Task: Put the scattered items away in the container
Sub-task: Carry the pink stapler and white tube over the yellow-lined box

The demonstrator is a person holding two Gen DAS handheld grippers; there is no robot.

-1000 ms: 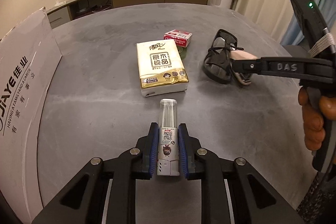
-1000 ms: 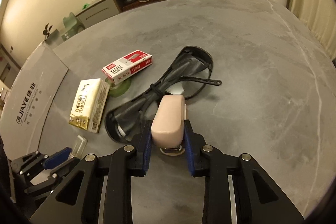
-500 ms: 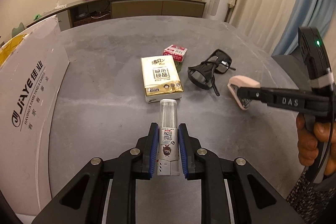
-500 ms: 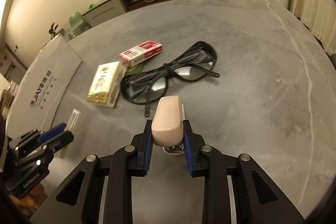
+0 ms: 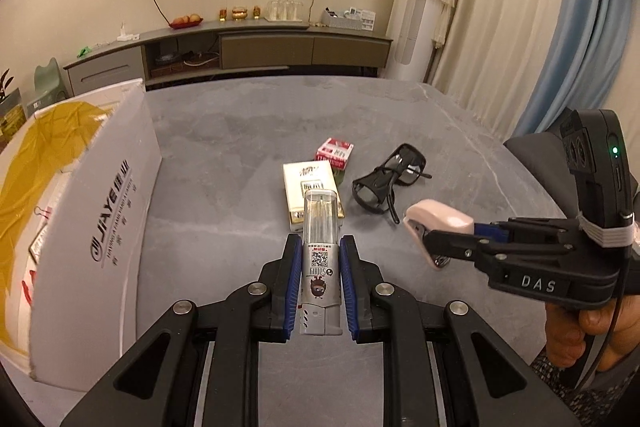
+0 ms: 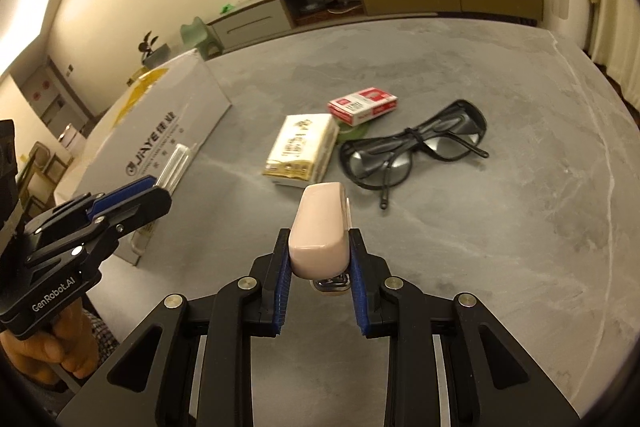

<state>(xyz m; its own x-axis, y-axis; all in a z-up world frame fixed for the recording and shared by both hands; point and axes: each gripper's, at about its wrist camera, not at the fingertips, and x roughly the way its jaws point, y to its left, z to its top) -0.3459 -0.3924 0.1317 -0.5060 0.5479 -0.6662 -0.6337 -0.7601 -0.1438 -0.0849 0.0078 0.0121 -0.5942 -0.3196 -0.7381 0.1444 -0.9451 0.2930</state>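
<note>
My left gripper (image 5: 320, 251) is shut on a clear-capped tube of cotton swabs (image 5: 320, 227), held above the grey table (image 5: 224, 187). At its right, my right gripper (image 6: 318, 247) is shut on a pink stapler (image 6: 320, 223), also lifted off the table. The white cardboard box (image 5: 104, 211) stands at the left with a yellow liner inside. A tissue pack (image 6: 302, 149), a red staple box (image 6: 363, 105) and black glasses (image 6: 416, 151) lie on the table beyond both grippers. In the right wrist view the left gripper (image 6: 132, 193) shows at the left with the swab tube (image 6: 174, 165) against the box (image 6: 172, 135).
A green disc (image 6: 352, 131) lies under the staple box. A sideboard (image 5: 240, 47) with small items runs along the far wall. Curtains (image 5: 500, 27) hang at the right. A hand (image 5: 592, 331) holds the right gripper's handle.
Both grippers have risen and pulled back from the table with their items. The view now looks over the box's rim to the yellow liner.
</note>
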